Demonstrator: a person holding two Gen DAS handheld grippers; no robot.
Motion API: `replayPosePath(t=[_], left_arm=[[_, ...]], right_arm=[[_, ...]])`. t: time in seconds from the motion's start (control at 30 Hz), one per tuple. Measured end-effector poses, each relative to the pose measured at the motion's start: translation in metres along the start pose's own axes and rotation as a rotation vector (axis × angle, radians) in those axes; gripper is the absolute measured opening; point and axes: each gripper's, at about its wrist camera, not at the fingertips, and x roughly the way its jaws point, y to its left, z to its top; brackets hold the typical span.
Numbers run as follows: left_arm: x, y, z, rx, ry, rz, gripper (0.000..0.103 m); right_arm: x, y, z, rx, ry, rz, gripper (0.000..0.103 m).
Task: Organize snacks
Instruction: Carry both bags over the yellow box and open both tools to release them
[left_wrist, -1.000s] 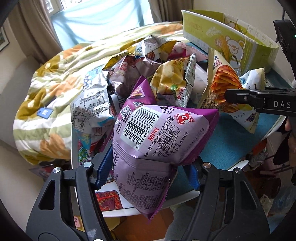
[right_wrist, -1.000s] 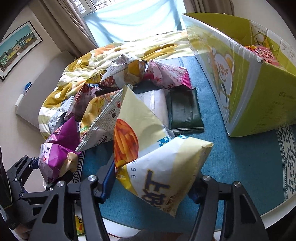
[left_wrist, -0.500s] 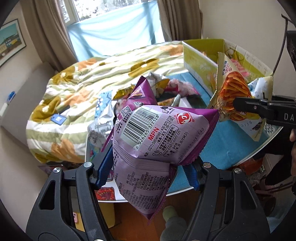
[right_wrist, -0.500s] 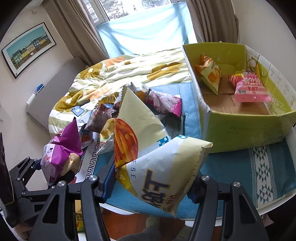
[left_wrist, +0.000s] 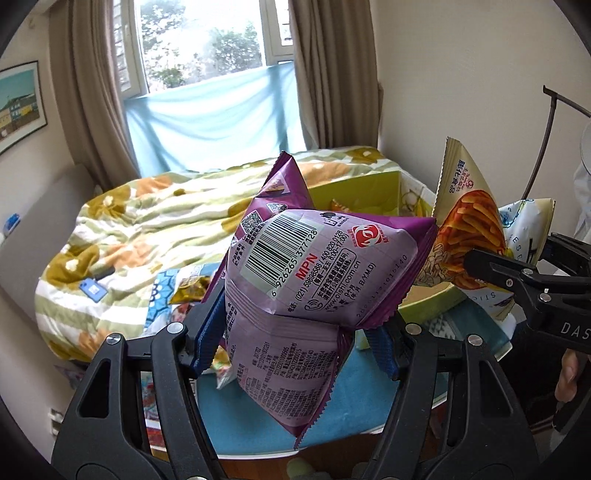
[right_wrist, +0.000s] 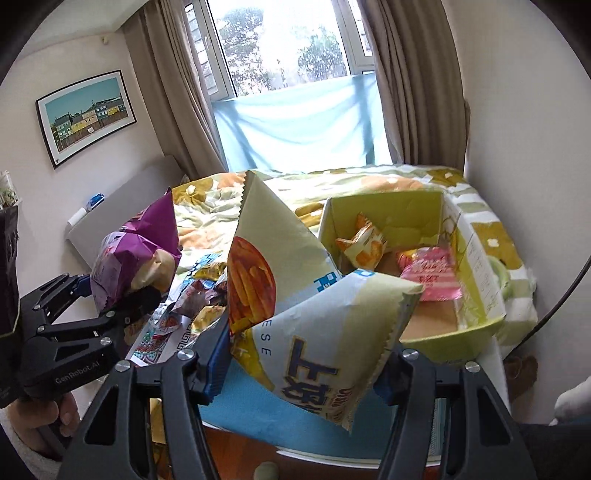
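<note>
My left gripper (left_wrist: 295, 343) is shut on a puffy purple snack bag (left_wrist: 317, 273), barcode side facing the camera, held high above the table. My right gripper (right_wrist: 299, 365) is shut on a cream bag of cheese sticks (right_wrist: 314, 314) with an orange picture. Each gripper shows in the other's view: the right gripper (left_wrist: 532, 280) with the cheese bag (left_wrist: 469, 229) at the right, the left gripper (right_wrist: 92, 314) with the purple bag (right_wrist: 136, 254) at the left. The green cardboard box (right_wrist: 476, 332) stands beyond the cheese bag, holding an orange-and-cream bag (right_wrist: 365, 251) and a pink bag (right_wrist: 432, 273).
Loose snack bags (right_wrist: 199, 295) lie on the blue-covered table (right_wrist: 236, 391) between the grippers. Behind it is a bed with a flowered quilt (left_wrist: 147, 214), a window with a blue cloth, and curtains. A person's hand (right_wrist: 55, 417) grips the left handle.
Both grippers have risen well above the table with their bags still clamped. The views have tilted upward, bringing the window and the inside of the green box into sight.
</note>
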Motion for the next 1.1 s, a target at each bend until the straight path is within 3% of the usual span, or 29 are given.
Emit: replayPosePath(t=[0.33,0.6,0.67,0.7,0.73,0.9,1.1], left_arm=[[0.071,-0.056,0.063,0.047,0.043,-0.153,0.064],[0.152,-0.094,0.078,0.093,0.191,-0.226,0.066],[0.169,-0.096,0.075,0.111,0.233,-0.242,0.08],[0.171,-0.097,0.072,0.116,0.233,-0.237,0.096],[0.173,-0.097,0.072,0.123,0.225,-0.219,0.102],[0.175,-0.089,0.066,0.139,0.236,-0.238,0.102],[0.169,-0.064,0.057,0.131,0.244,-0.209,0.102]], right_arm=[[-0.004,-0.073,0.026,0.163,-0.017,-0.154,0.058],[0.001,-0.105,0.041,0.279,0.007,-0.241,0.058],[0.004,-0.111,0.044,0.301,0.01,-0.263,0.058],[0.005,-0.114,0.045,0.311,0.012,-0.269,0.058],[0.007,-0.115,0.046,0.32,0.013,-0.273,0.058],[0.02,-0.122,0.051,0.331,0.039,-0.286,0.058],[0.038,-0.125,0.052,0.334,0.075,-0.278,0.058]])
